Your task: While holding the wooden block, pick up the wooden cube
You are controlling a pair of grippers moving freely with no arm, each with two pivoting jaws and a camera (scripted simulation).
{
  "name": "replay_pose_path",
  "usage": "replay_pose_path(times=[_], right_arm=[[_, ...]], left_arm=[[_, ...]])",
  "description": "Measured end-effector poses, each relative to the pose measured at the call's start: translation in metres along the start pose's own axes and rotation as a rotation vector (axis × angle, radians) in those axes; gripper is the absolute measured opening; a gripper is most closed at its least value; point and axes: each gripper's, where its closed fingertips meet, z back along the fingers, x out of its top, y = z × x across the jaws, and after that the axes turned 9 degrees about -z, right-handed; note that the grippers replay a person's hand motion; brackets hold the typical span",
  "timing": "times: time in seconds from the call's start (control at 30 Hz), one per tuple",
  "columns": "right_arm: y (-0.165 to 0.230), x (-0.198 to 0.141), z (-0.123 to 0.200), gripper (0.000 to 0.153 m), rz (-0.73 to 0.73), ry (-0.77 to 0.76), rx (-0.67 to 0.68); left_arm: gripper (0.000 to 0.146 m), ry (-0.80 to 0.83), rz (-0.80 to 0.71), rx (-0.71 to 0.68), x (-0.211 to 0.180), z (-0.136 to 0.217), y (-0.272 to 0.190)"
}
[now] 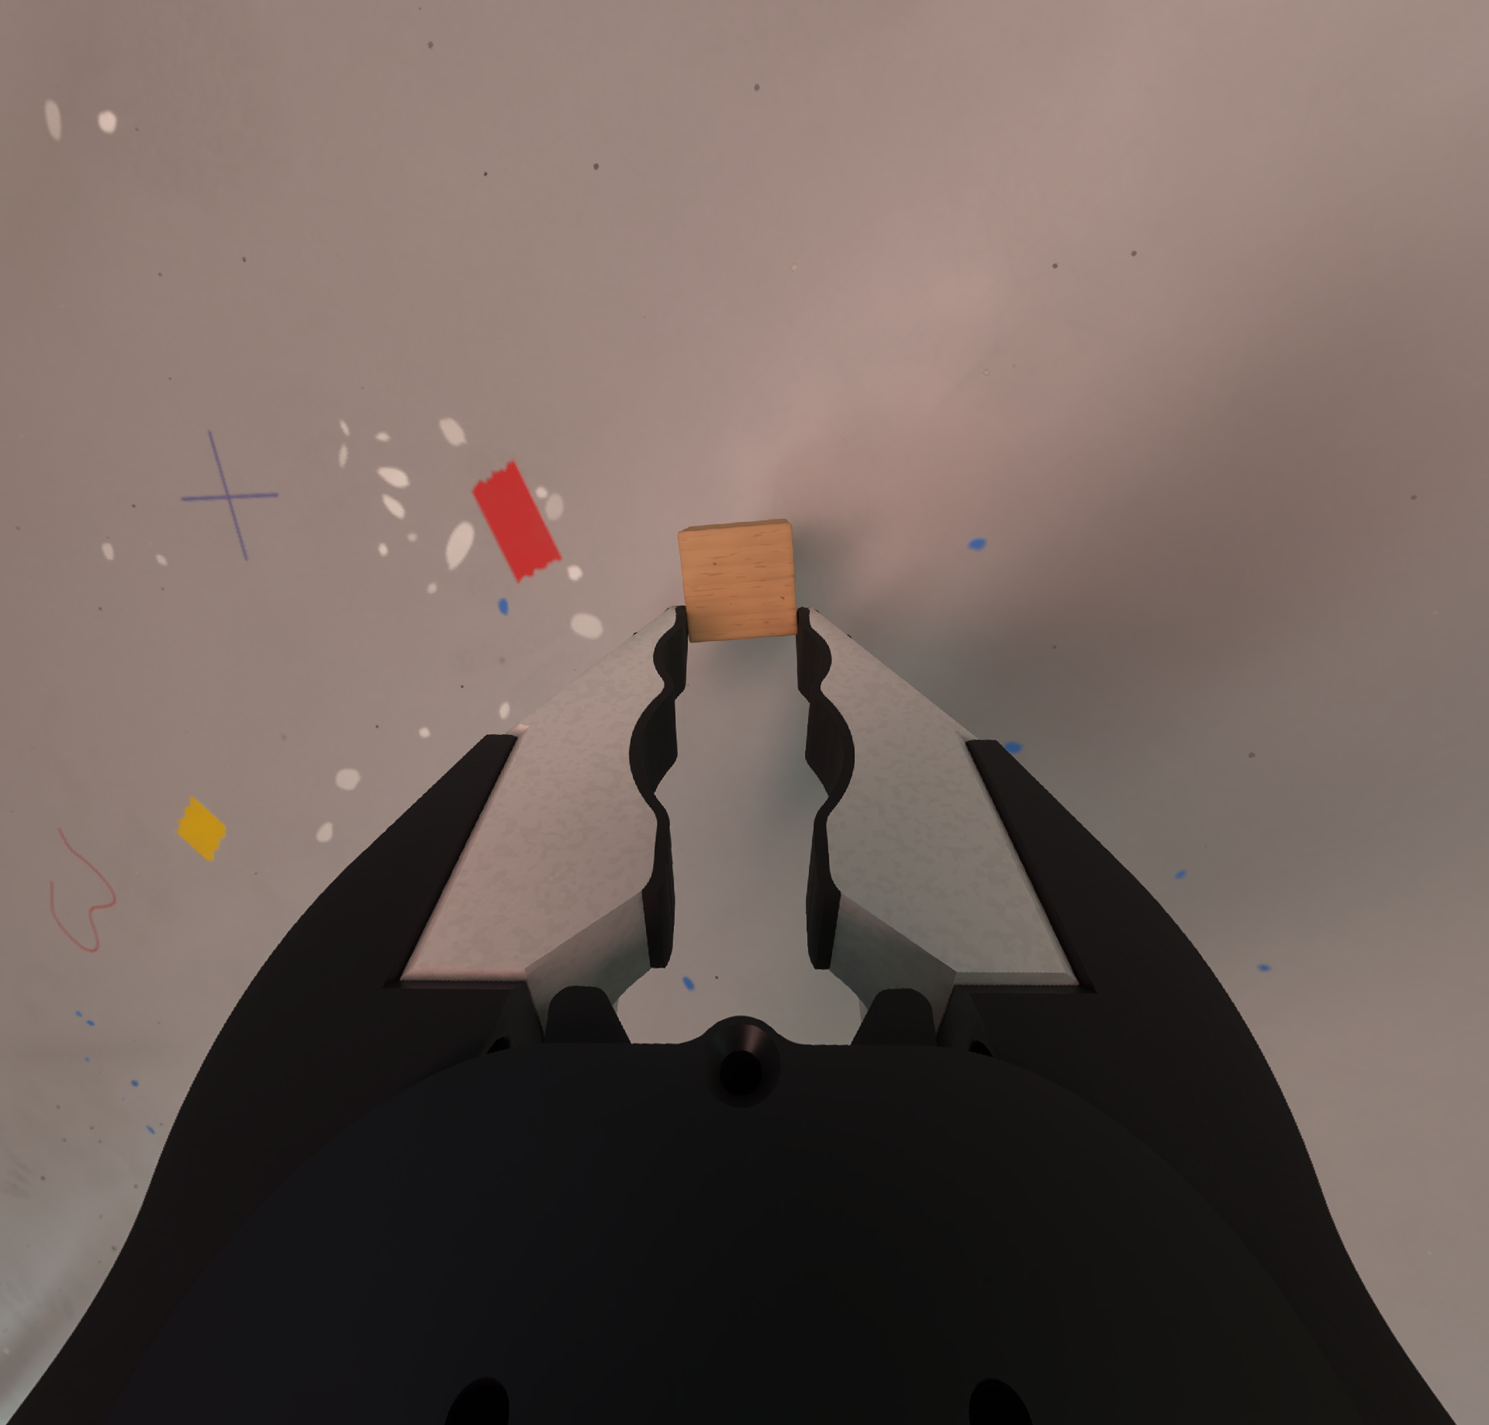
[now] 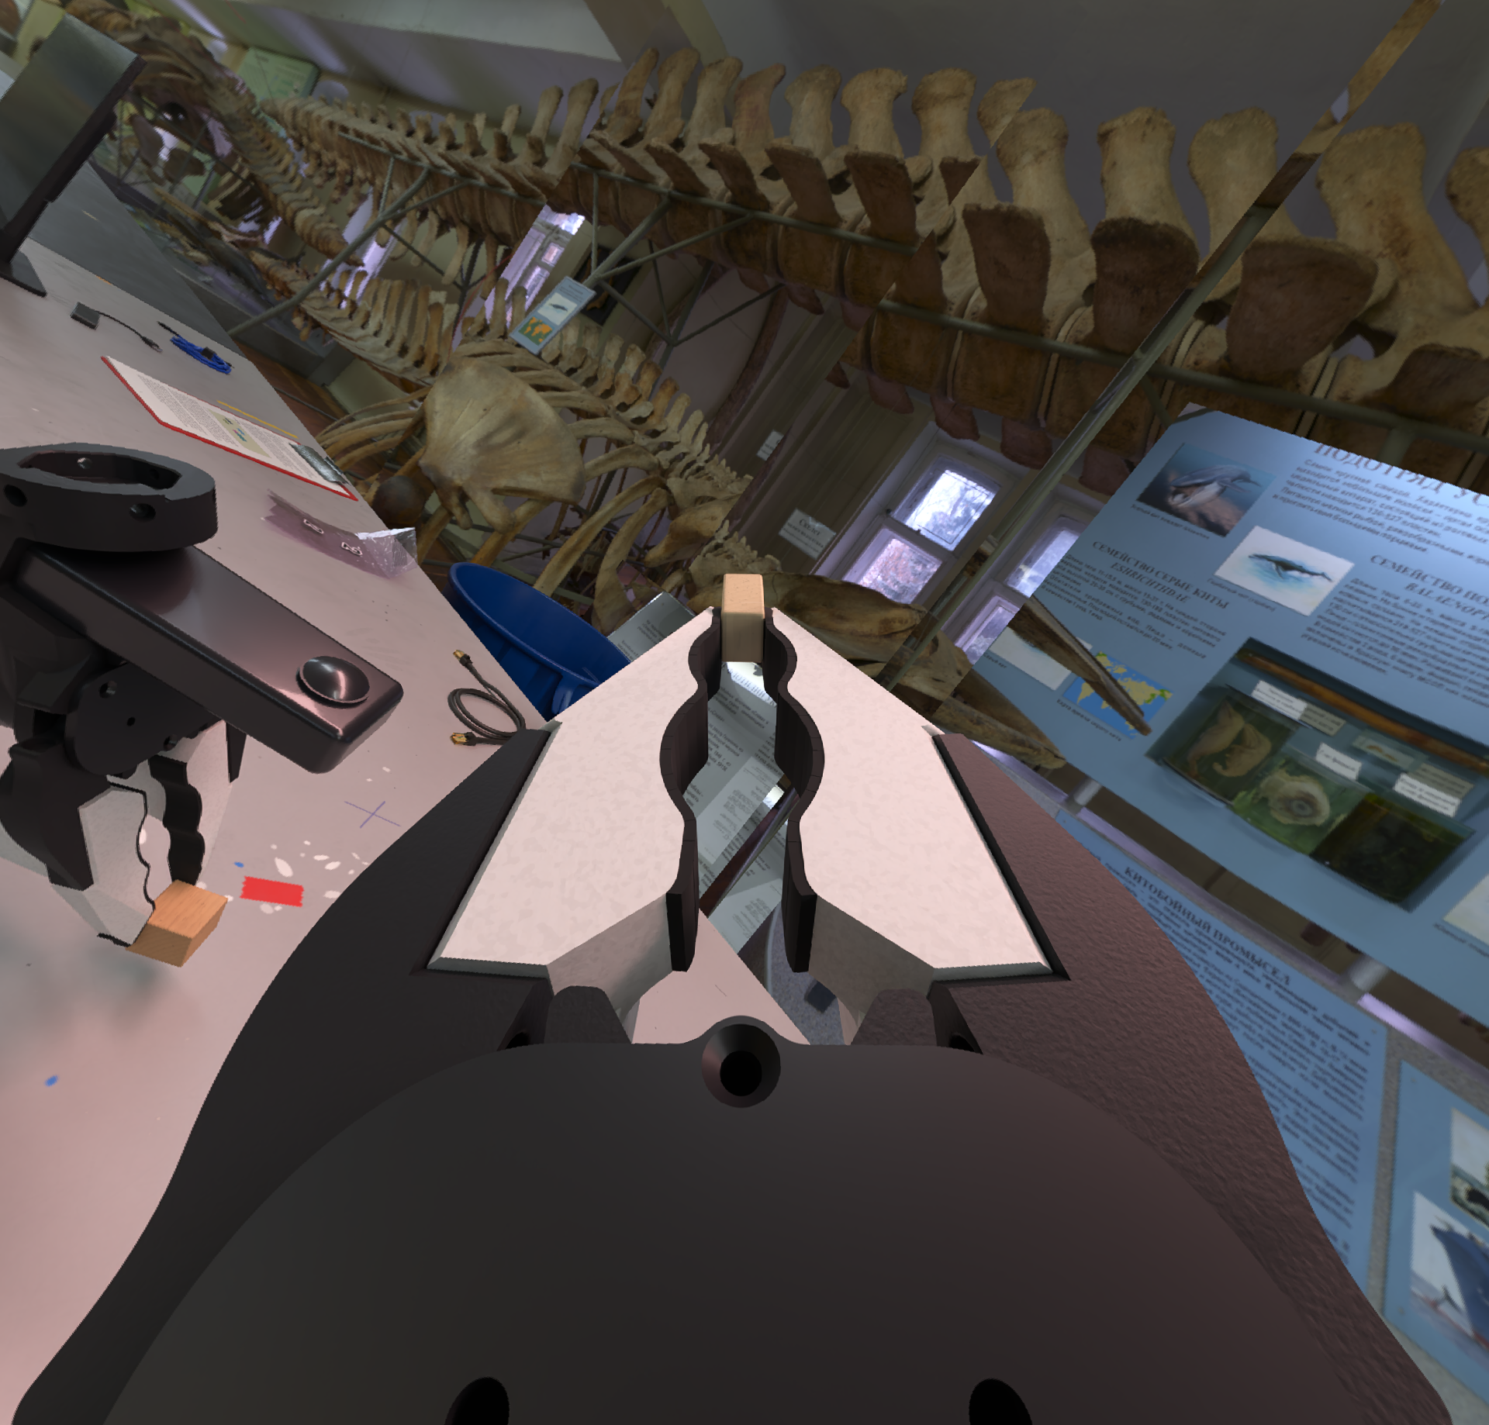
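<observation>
**Pale wood between black jaws, speckled grey tabletop**

The wooden cube (image 1: 736, 581), honey-tan with faint grain, sits between the left gripper (image 1: 741, 621)'s black tips. Left of those jaws, the grey table (image 1: 1047, 339) carries red tape (image 1: 516, 520), a yellow scrap (image 1: 201, 828) and white flecks. The right gripper (image 2: 743, 621)'s dark jaws pinch a lighter beige wooden block (image 2: 742, 617).

We see a pale grey tabletop (image 1: 886, 259) flecked with white and blue paint spots, a strip of red tape (image 1: 516, 520) and a yellow scrap (image 1: 201, 827). Beyond the table edge hangs a long brown whale skeleton (image 2: 886, 178) above blue display boards (image 2: 1289, 661), with bright white-framed windows (image 2: 926, 524) and a blue bin (image 2: 524, 629) below.
</observation>
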Motion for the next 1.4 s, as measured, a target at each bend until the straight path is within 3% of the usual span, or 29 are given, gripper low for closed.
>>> replay_pose_path(times=[0.33, 0.7, 0.93, 1.07, 1.2, 1.4], right_arm=[[-0.005, -0.001, 0.002, 0.008, -0.006, -0.002, -0.013], [-0.006, -0.019, -0.006, 0.008, -0.04, 0.057, -0.02], [-0.007, -0.049, -0.019, 0.008, -0.12, 0.184, -0.059], [-0.018, -0.048, -0.016, 0.008, -0.157, 0.204, -0.124], [-0.027, -0.021, -0.003, 0.008, -0.133, 0.155, -0.151], [0.024, 0.021, -0.006, 0.008, -0.152, 0.138, 0.031]], left_arm=[[0.027, -0.102, 0.013, -0.017, 0.015, 0.012, -0.002], [0.027, -0.522, 0.306, -0.348, 0.046, 0.063, 0.0], [0.027, -0.784, 0.419, -0.572, 0.07, 0.117, 0.009], [0.027, -0.831, 0.384, -0.46, 0.085, 0.143, 0.035], [0.027, -0.859, 0.395, -0.306, 0.087, 0.158, 0.067], [0.027, -0.865, 0.433, -0.215, 0.073, 0.158, 0.08]])
